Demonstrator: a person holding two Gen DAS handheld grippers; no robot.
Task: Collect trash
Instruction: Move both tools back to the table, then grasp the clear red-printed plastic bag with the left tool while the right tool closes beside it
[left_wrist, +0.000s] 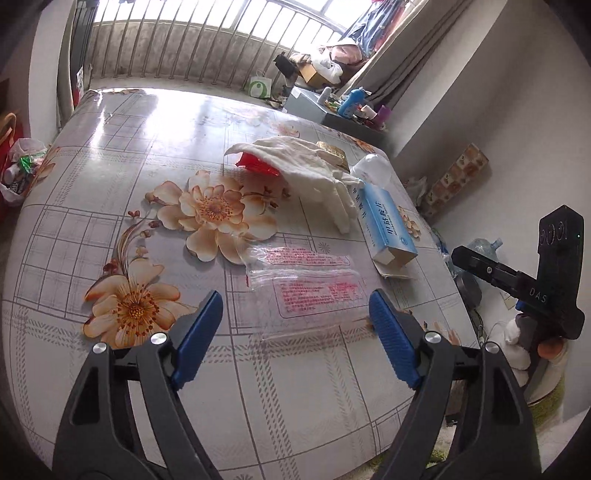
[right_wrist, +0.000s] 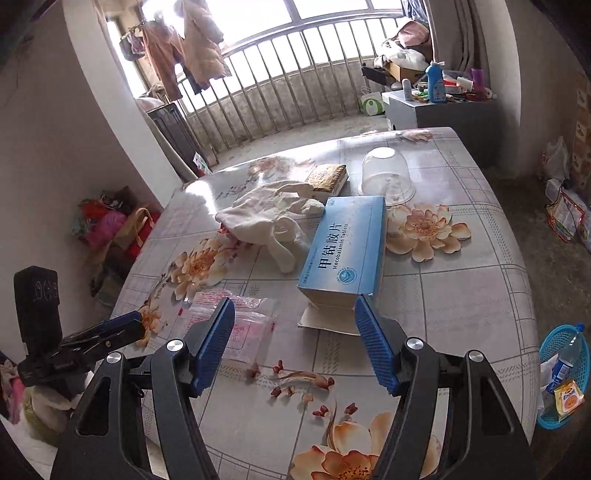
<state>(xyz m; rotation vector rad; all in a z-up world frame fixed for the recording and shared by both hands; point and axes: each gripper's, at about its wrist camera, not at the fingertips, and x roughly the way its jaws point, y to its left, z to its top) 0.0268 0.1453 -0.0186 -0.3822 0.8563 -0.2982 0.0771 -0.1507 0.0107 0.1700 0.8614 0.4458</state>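
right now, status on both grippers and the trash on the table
Left gripper open, over clear plastic bag. Right gripper open, facing blue tablet box. White glove beside box, nothing blocking.

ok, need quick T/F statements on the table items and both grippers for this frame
1. Both grippers are empty. True: left gripper and right gripper stand open with nothing between the pads.
2. The blue medicine box is sealed. False: its near end flap is open.
3. The clear plastic bag lies flat ahead of the left gripper. True.
4. The white glove sits in the blue basket. False: it lies on the table.
5. The clear dome lid stands beyond the box. True.
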